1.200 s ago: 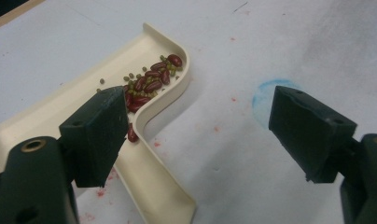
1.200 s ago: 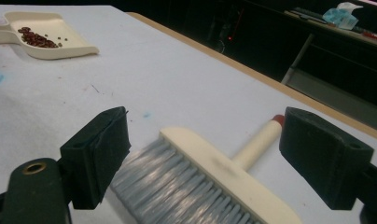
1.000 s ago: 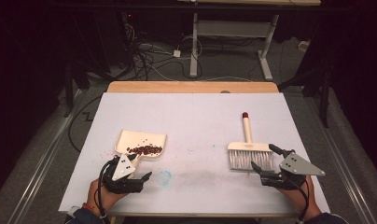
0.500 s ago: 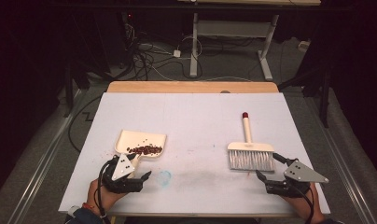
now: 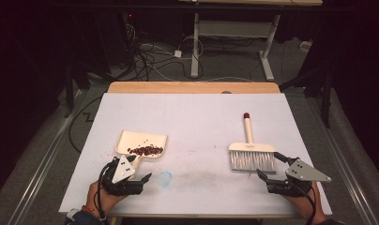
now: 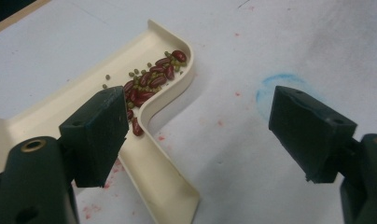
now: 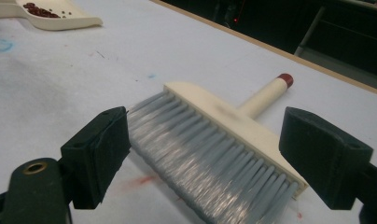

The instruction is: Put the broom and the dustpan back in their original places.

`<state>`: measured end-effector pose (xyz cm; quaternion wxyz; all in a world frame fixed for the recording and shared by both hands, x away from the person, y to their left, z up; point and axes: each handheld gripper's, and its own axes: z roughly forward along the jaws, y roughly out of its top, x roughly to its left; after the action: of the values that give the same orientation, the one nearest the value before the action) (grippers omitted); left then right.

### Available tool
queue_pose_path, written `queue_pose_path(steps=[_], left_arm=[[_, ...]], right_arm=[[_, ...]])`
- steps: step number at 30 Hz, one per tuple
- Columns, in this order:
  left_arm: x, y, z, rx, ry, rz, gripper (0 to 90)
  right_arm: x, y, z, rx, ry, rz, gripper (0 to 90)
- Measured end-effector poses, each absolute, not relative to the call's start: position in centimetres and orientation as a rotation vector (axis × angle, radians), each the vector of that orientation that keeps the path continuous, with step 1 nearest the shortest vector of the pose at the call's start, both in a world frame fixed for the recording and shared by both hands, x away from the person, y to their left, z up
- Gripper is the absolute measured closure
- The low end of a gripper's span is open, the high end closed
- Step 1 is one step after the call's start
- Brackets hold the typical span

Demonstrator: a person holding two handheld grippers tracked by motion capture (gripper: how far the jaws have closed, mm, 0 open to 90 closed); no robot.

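Both pairs of jaws stand open, gripping nothing. The left gripper sits beside the dustpan handle (beans piled inside); the right gripper faces the brush bristles on the white tabletop. Bumping the handle could likely scatter beans.

Both grippers are black, each ending in two blocky jaws with a brass-ringed screw hole at the base. The left gripper and right gripper each carry a grey three-cornered plate dotted with dark holes, and black cables trail back
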<state>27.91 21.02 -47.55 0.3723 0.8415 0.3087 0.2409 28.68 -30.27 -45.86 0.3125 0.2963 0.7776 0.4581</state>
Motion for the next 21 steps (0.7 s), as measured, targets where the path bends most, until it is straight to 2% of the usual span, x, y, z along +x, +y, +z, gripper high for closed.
queue_pose_path(steps=[21], left_arm=[[27.85,21.01,-47.61,2.162,0.787,0.616,19.7]], right_arm=[[28.24,-29.95,-45.54,0.765,2.053,1.211,16.7]])
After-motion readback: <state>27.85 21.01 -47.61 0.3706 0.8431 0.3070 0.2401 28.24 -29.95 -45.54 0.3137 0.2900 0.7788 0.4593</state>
